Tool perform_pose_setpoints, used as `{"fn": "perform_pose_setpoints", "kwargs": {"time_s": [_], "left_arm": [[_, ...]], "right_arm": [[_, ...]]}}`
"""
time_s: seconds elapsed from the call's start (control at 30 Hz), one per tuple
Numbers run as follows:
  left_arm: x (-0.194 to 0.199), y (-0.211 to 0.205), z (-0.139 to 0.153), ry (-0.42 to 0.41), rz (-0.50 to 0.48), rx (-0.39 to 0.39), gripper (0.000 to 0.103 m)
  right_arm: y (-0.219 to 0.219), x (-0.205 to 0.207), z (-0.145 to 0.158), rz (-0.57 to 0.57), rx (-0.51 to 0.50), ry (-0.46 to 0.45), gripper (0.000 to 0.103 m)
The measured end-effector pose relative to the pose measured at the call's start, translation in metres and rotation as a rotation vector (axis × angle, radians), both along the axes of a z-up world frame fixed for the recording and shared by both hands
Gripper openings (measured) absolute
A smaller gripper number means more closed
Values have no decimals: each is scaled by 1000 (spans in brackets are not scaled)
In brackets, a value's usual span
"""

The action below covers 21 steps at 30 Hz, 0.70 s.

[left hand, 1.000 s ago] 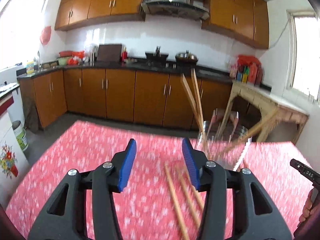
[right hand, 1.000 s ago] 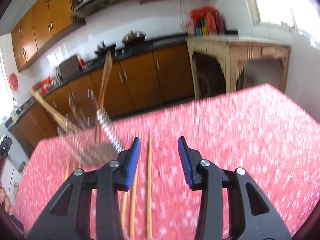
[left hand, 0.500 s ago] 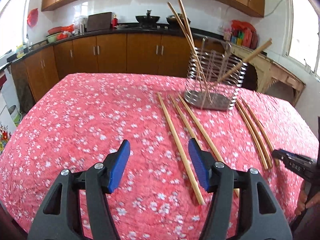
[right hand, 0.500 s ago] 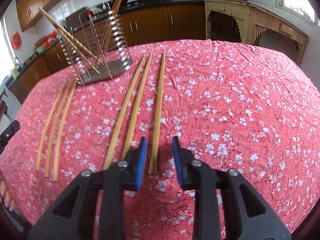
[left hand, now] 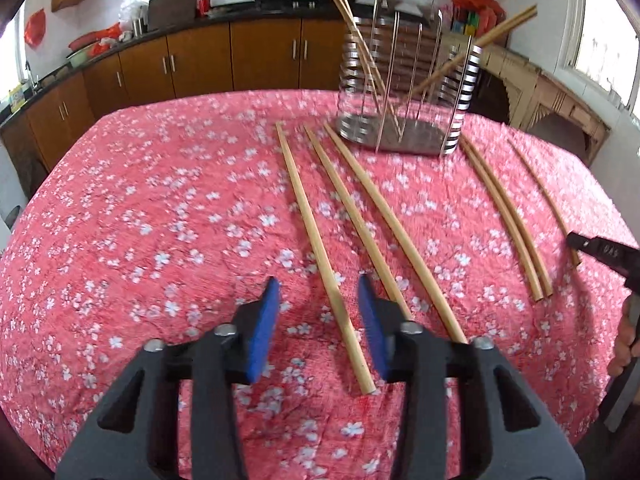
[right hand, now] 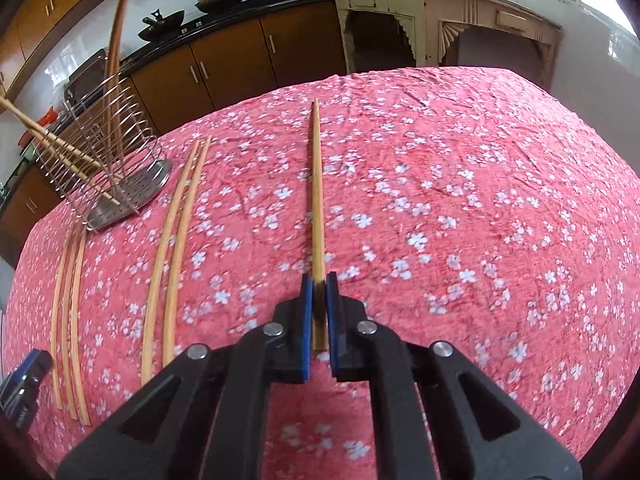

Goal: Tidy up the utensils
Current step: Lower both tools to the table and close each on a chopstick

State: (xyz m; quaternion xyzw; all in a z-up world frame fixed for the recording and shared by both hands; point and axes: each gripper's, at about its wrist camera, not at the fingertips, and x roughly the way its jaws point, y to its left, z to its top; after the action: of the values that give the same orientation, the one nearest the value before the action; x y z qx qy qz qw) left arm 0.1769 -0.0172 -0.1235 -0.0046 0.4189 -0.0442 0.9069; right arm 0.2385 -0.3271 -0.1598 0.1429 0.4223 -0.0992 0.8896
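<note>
The right tongs point(right hand: 319, 284) are closed on the near end of one chopstick point(right hand: 316, 184), blue pads pressed against its two sides. That stick lies along the red flowered desk point(right hand: 460, 184) and points toward 12 o'clock in the right wrist view, well apart from the others. At about 10 o'clock from it a pair of sticks point(right hand: 176, 236) lies side by side, and farther left, near 9 o'clock, three more point(right hand: 70, 312) lie close together. A wire holder point(right hand: 108, 152) stands at 10 to 11 o'clock beyond them, with a few sticks leaning inside it.

The left tongs point(left hand: 318, 320) are open, jaws wide apart and holding nothing. In the left wrist view another stick point(left hand: 316, 232) runs between the jaws, its near end lying between the pads without touching either, its far end toward 12 o'clock. Two more sticks point(left hand: 372, 216) lie just to its right, roughly parallel; the near ends pass behind the right pad. The holder point(left hand: 404, 92) sits at 1 o'clock with sticks point(left hand: 352, 16) slanting out of its top. At 2 to 3 o'clock three sticks point(left hand: 504, 208) rest on the desk, two touching and one apart.
</note>
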Motion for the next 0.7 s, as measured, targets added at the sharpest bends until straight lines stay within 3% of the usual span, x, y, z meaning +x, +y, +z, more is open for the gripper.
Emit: {"fn": "perform_pose_setpoints", "kwargs": {"time_s": [0.07, 0.1, 0.17, 0.43, 0.7], "left_arm": [[3, -2, -2, -2, 17, 39, 12], [7, -2, -2, 1, 26, 65, 9], [15, 5, -1, 19, 36, 48, 8], [65, 52, 1, 58, 110, 114, 7], [59, 76, 1, 45, 26, 21, 11]], "right_arm": [[-1, 3, 0, -2, -7, -1, 8], [-3, 6, 0, -5, -11, 0, 8], [-6, 13, 1, -12, -15, 0, 8], [-23, 36, 1, -49, -32, 11, 8], [-27, 26, -1, -33, -32, 1, 10]]}}
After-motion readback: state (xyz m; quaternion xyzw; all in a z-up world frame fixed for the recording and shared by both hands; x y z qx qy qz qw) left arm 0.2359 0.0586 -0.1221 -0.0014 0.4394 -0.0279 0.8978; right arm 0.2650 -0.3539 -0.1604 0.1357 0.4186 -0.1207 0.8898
